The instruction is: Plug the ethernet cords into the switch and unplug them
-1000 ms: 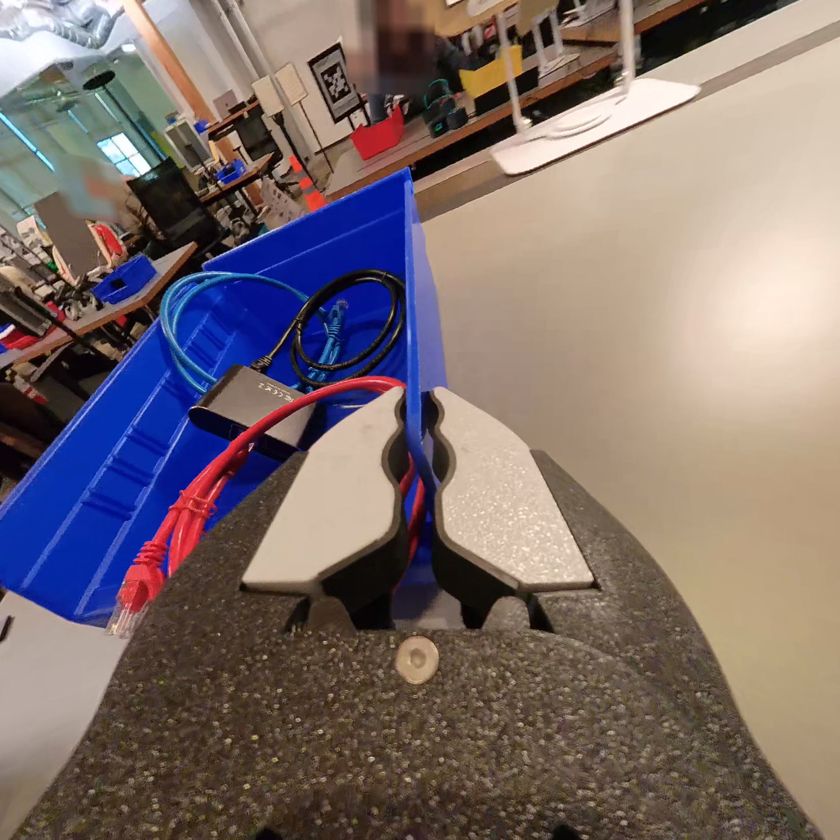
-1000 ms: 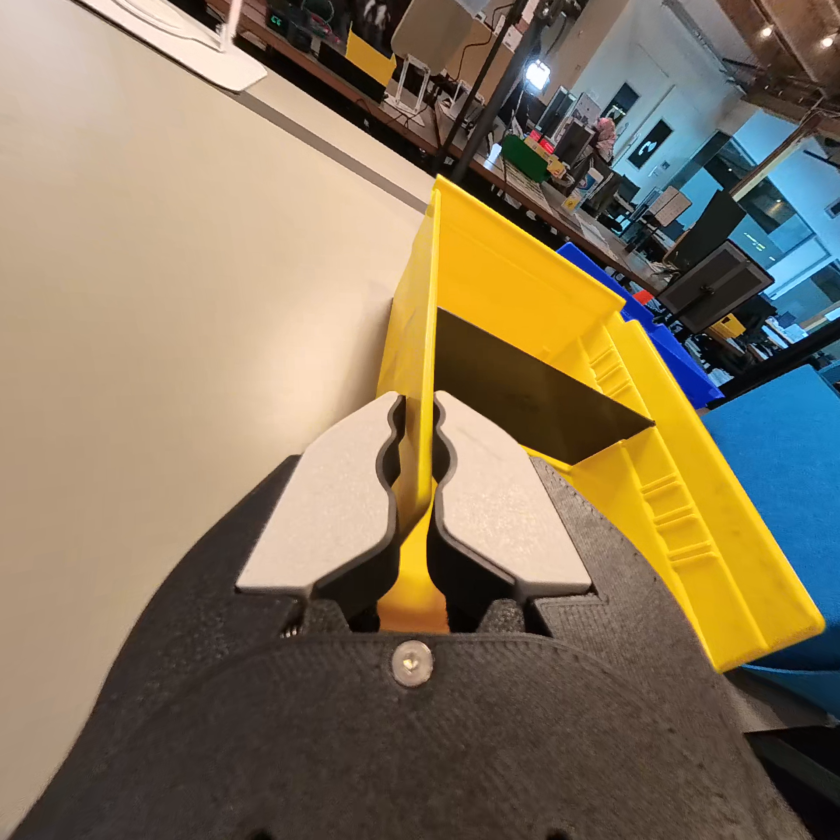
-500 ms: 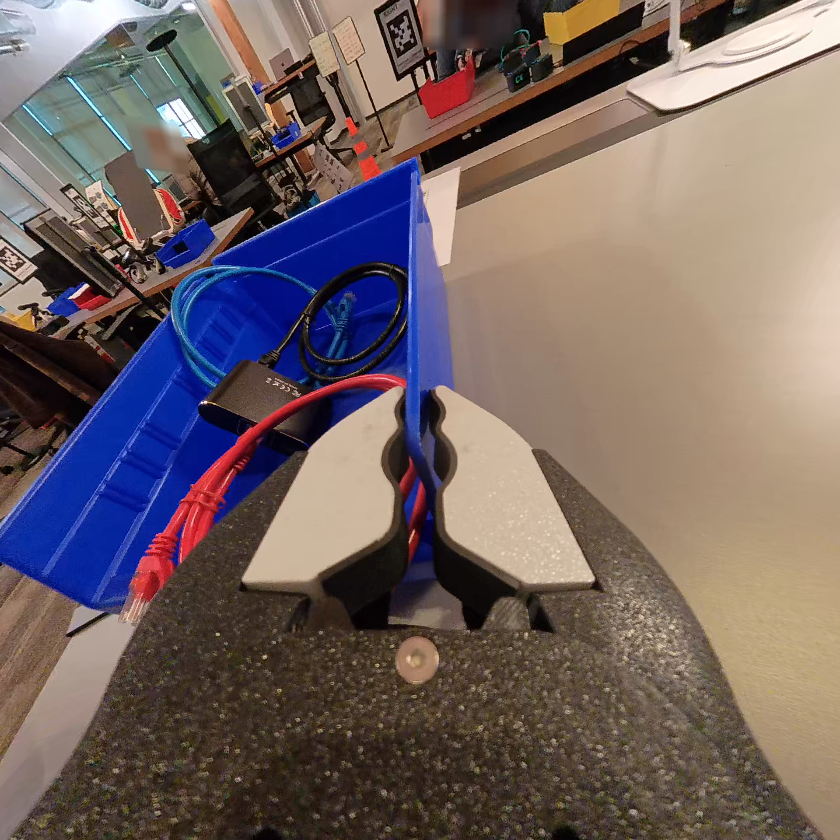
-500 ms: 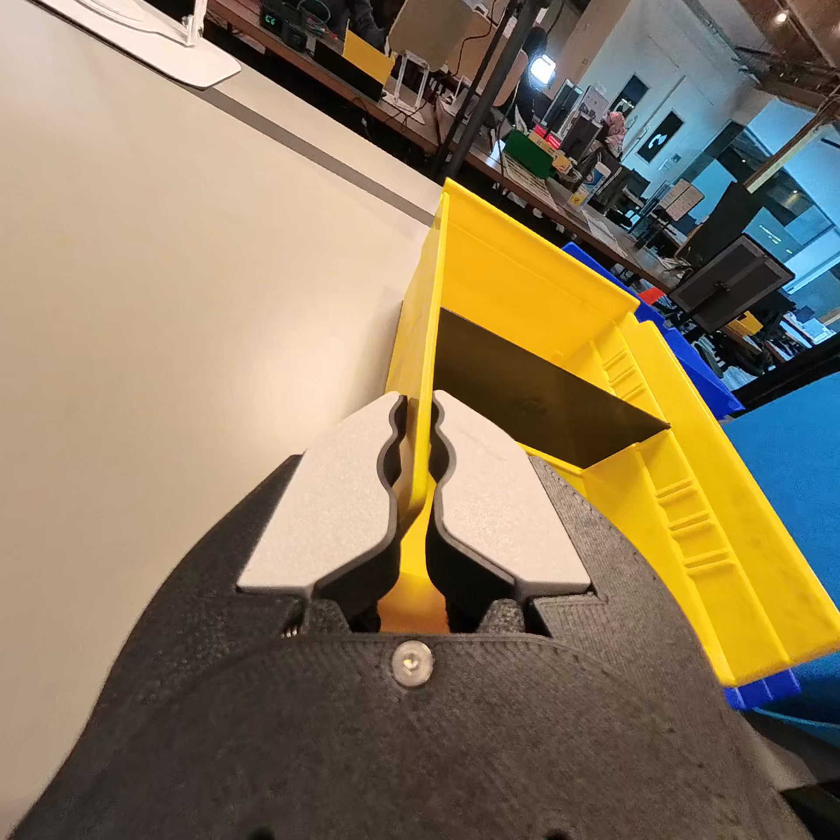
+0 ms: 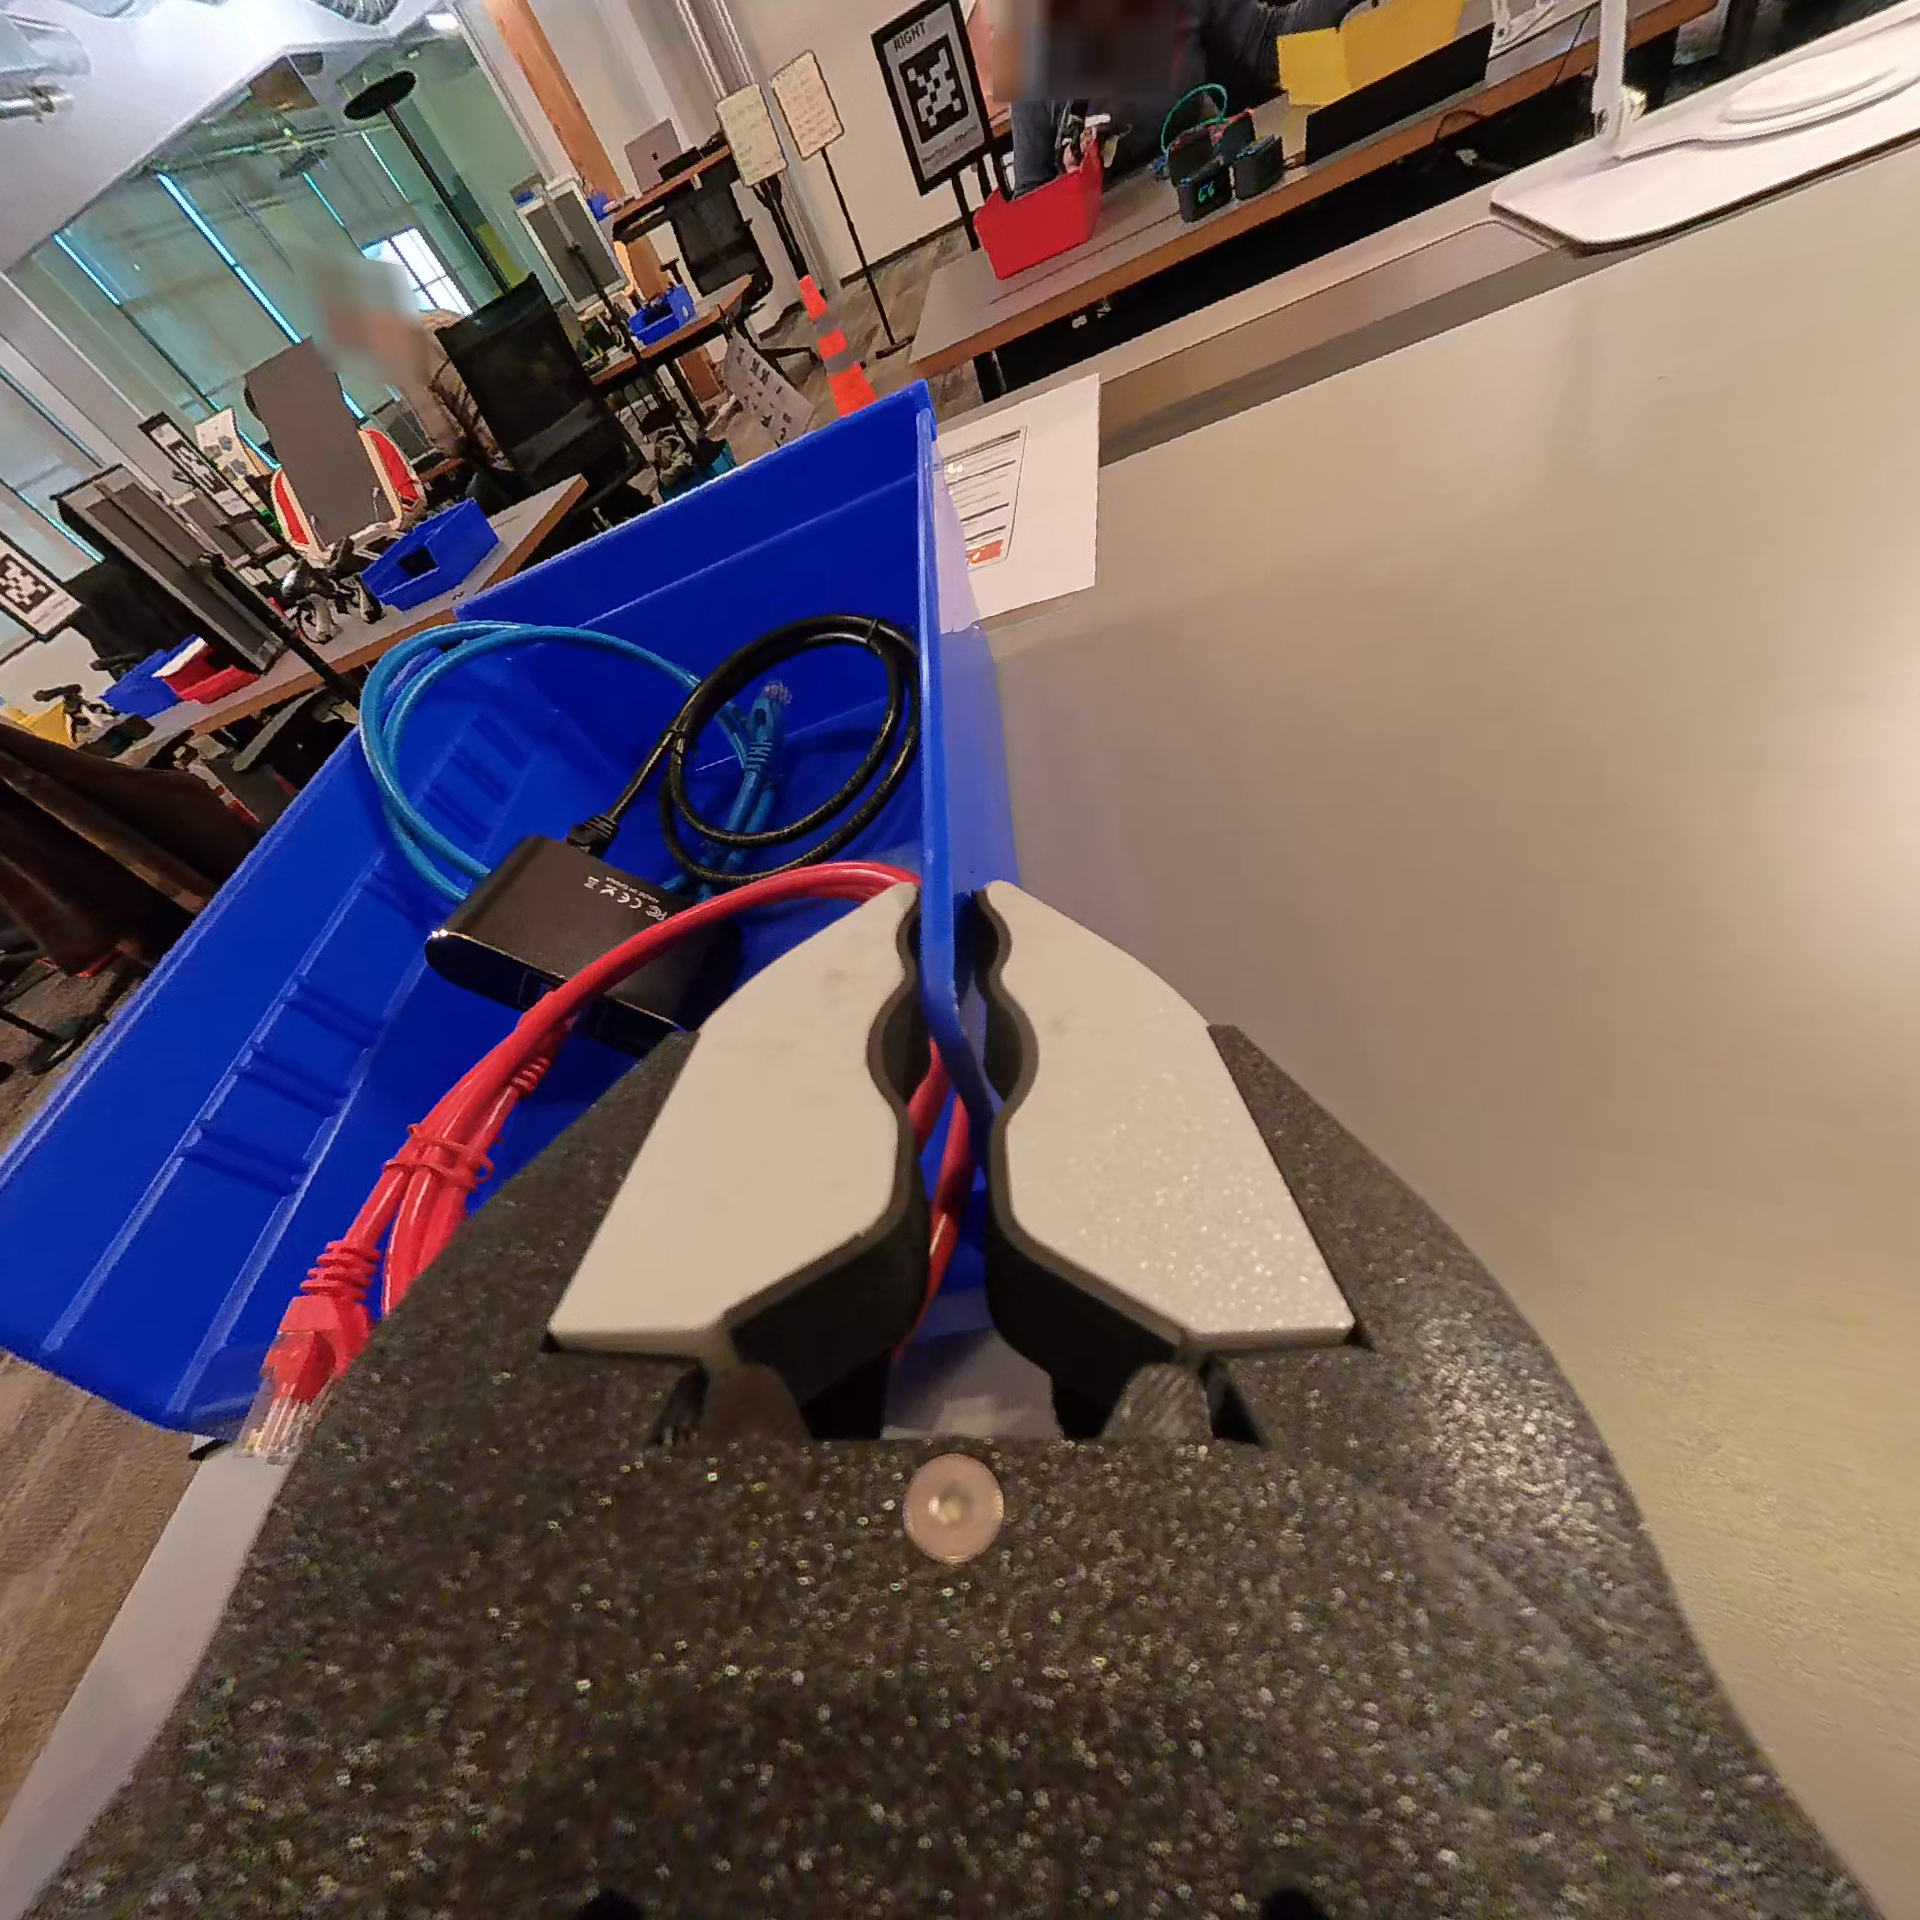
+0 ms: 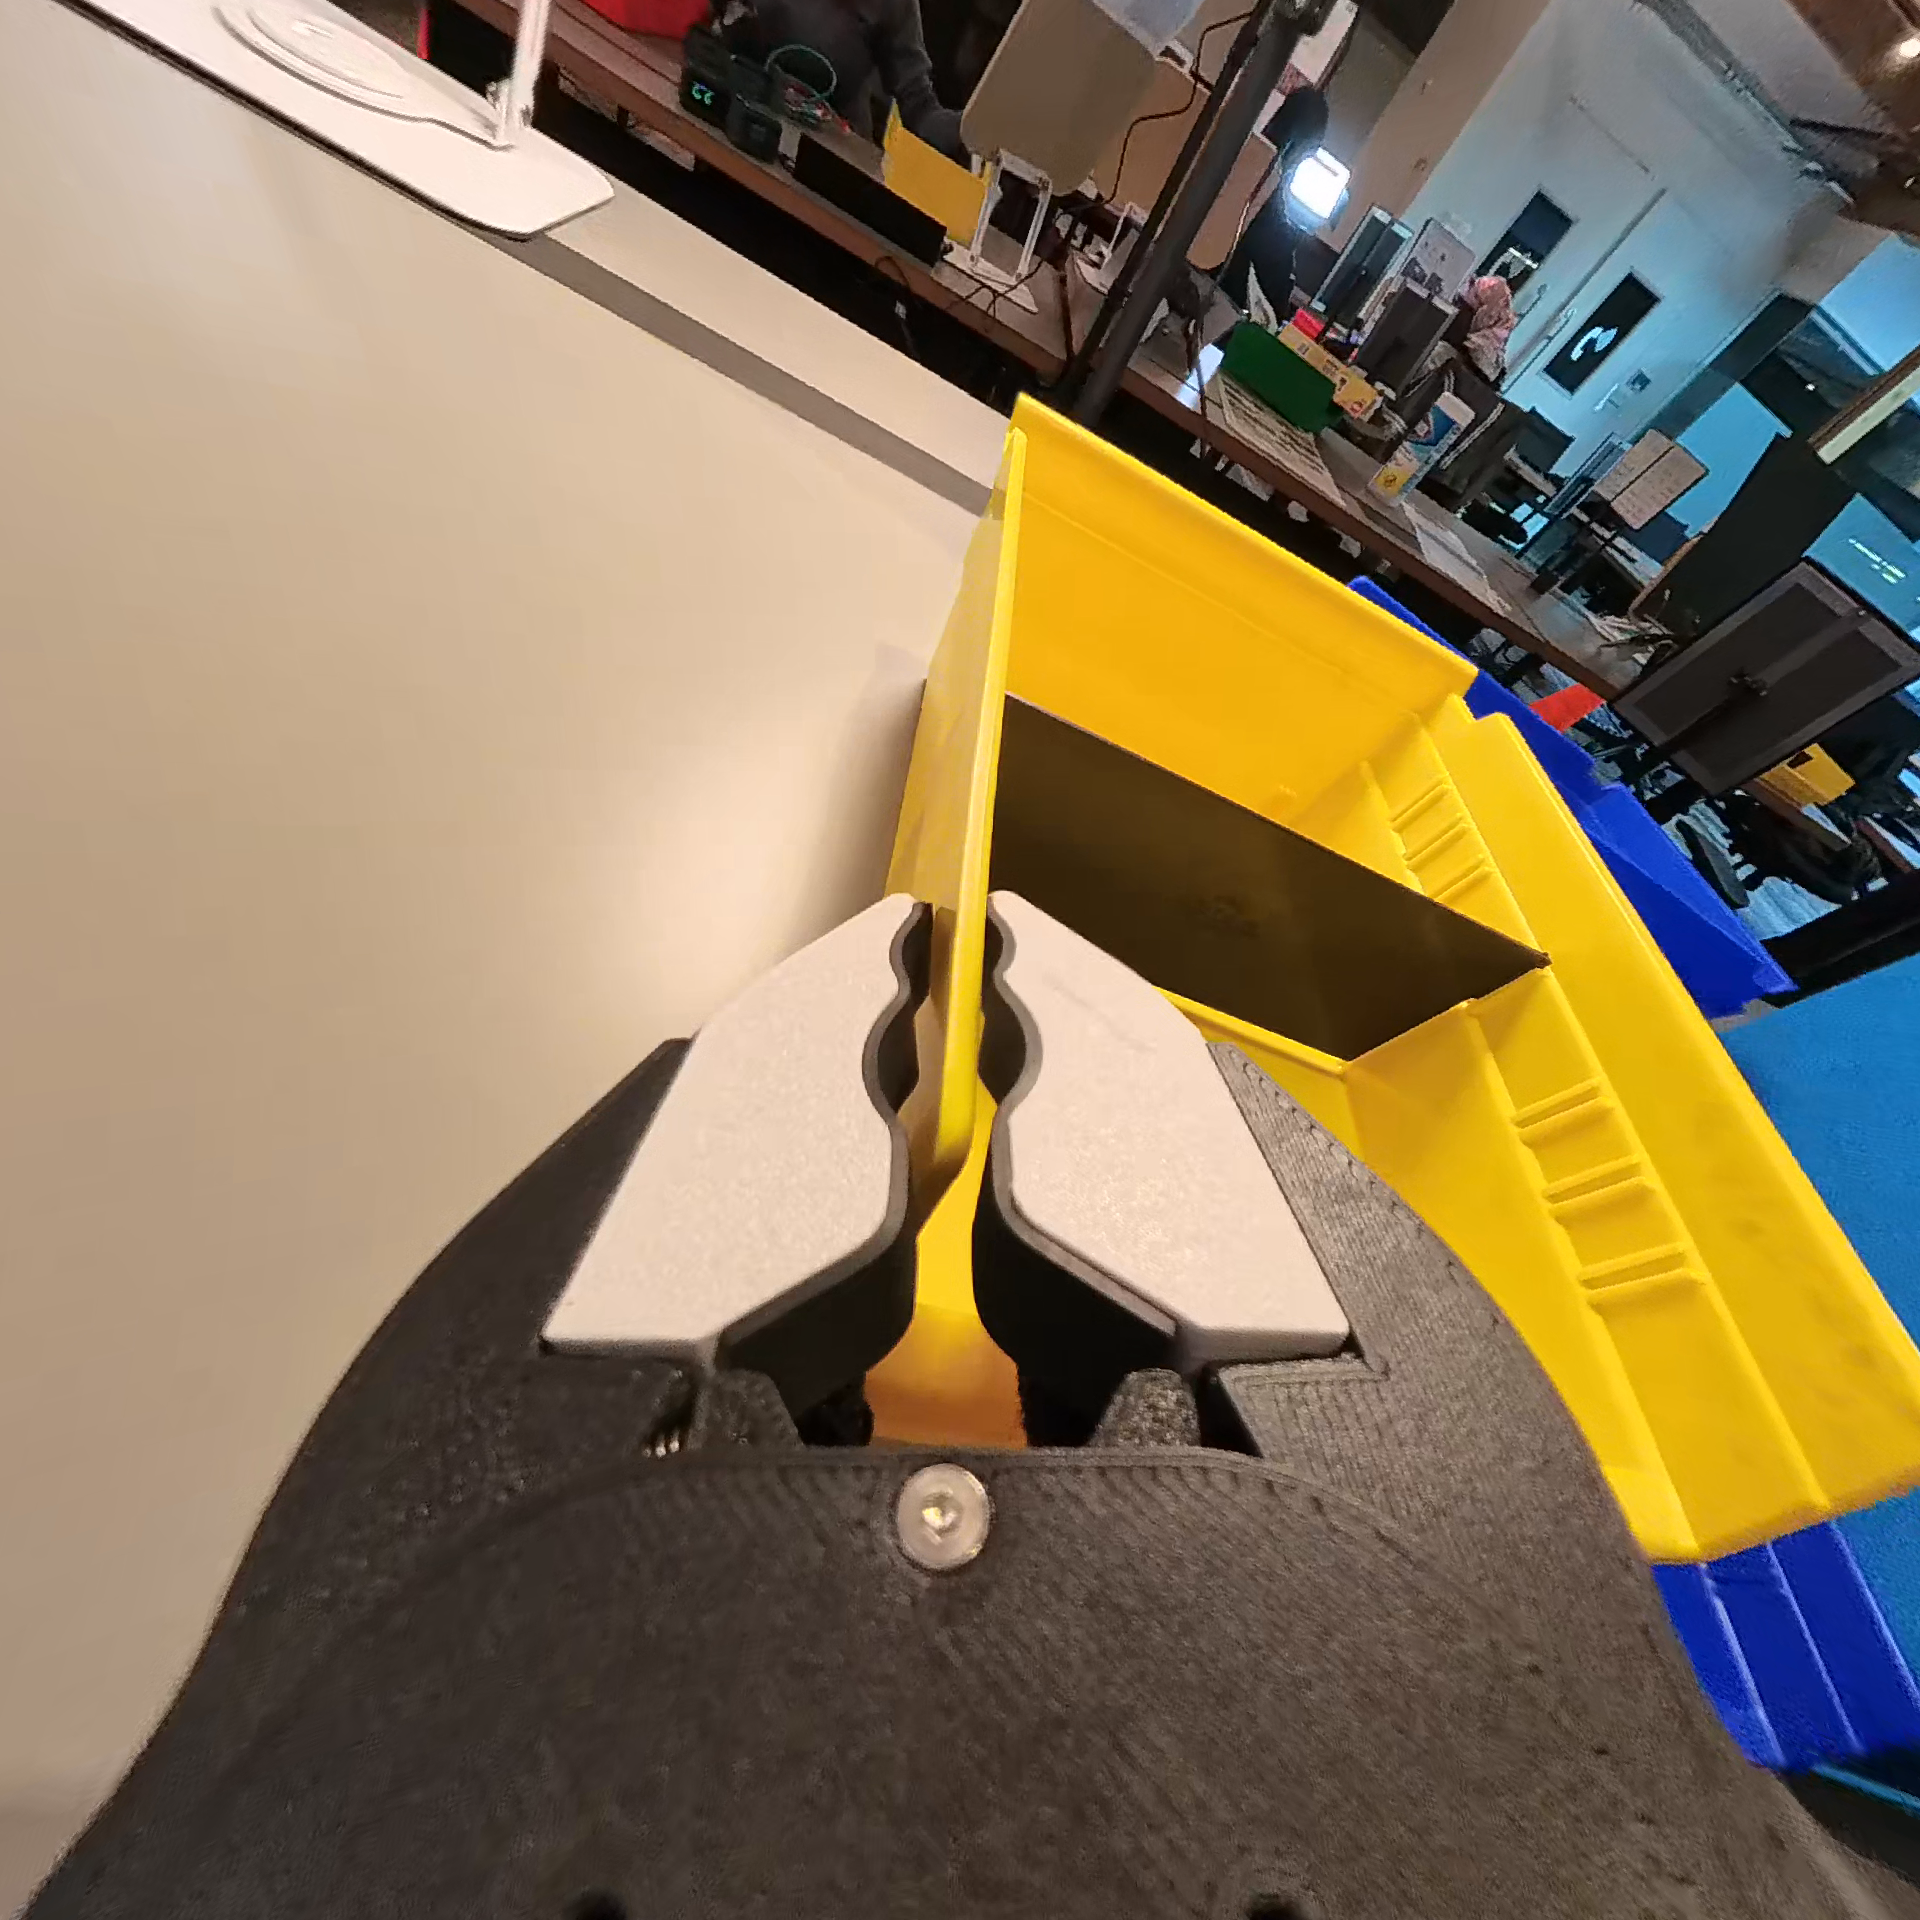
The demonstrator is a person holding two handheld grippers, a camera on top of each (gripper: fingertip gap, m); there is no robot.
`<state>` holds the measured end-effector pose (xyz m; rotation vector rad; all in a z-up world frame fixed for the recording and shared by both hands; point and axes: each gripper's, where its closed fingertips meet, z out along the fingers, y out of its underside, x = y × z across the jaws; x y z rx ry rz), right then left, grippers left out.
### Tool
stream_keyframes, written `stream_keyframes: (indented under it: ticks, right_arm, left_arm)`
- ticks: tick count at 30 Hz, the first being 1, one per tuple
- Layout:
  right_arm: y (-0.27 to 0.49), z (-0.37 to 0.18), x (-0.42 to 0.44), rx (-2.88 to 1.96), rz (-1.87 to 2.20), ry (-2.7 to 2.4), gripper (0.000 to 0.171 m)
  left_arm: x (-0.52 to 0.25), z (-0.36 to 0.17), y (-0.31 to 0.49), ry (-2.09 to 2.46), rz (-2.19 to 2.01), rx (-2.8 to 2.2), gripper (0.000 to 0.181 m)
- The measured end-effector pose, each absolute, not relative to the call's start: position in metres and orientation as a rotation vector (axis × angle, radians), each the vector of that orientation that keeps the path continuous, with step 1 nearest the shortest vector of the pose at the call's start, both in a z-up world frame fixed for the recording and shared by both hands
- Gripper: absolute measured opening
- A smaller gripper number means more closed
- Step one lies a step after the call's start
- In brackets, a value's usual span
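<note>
The left gripper (image 5: 948, 904), grey-fingered on a black speckled foam body, pinches the right side wall of a long blue plastic bin (image 5: 665, 582), the thin wall running straight up between its two fingers. Inside the bin lies a flat black rectangular ethernet switch (image 5: 582, 940), tilted, with a thin black cable (image 5: 800, 727) leaving its far end and coiling in a loop toward the bin's right wall. A light blue ethernet cord (image 5: 436, 727) loops behind the switch, one of its blue plugs lying inside the black coil. A bundled red ethernet cord (image 5: 499, 1101) arcs over the switch's near edge and down the bin; one clear-tipped red plug hangs past the near-left end of the bin, and part of the red cord shows behind the gripper fingers. No cord can be seen plugged into the switch ports. The bin sits on a pale grey tabletop (image 5: 1507, 831), with a white printed paper sheet (image 5: 1023, 509) just past its far right corner. The right gripper (image 6: 954, 914), same grey fingers on a black ribbed body, clamps the left wall of a long yellow plastic bin (image 6: 1247, 634). A black flat divider panel (image 6: 1195, 894) stands across that bin's interior. A second blue bin (image 6: 1787, 1652) lies under or just beside the yellow one at right; which cannot be told. Workbenches and monitors fill the background.
</note>
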<state>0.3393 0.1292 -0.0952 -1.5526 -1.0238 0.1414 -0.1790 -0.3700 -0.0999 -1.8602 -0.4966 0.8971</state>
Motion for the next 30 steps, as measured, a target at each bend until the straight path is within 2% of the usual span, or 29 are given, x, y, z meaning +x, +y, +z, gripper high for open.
stream_keyframes:
  ticks: [7,15,19,24,30]
  right_arm:
    - [0.158,-0.095,0.332,-1.551,0.13,-1.016,0.008]
    - [0.155,-0.095,0.34,-1.55,0.178,-1.028,0.008]
    - [0.133,-0.073,0.358,-1.474,0.172,-1.017,0.02]
    - [0.083,-0.062,0.358,-1.414,0.278,-1.123,0.024]
    - [0.041,-0.08,0.305,-1.406,0.463,-1.298,0.028]
  left_arm:
    - [-0.181,-0.1,-0.371,-0.49,0.891,-1.861,0.006]
    - [-0.184,-0.1,-0.371,-0.475,0.811,-1.865,0.006]
    - [-0.163,-0.086,-0.371,-0.393,0.7,-1.775,0.033]
    - [-0.135,-0.043,-0.397,-0.379,0.615,-1.603,0.035]
    - [-0.184,-0.045,-0.444,-0.676,0.732,-1.799,0.04]
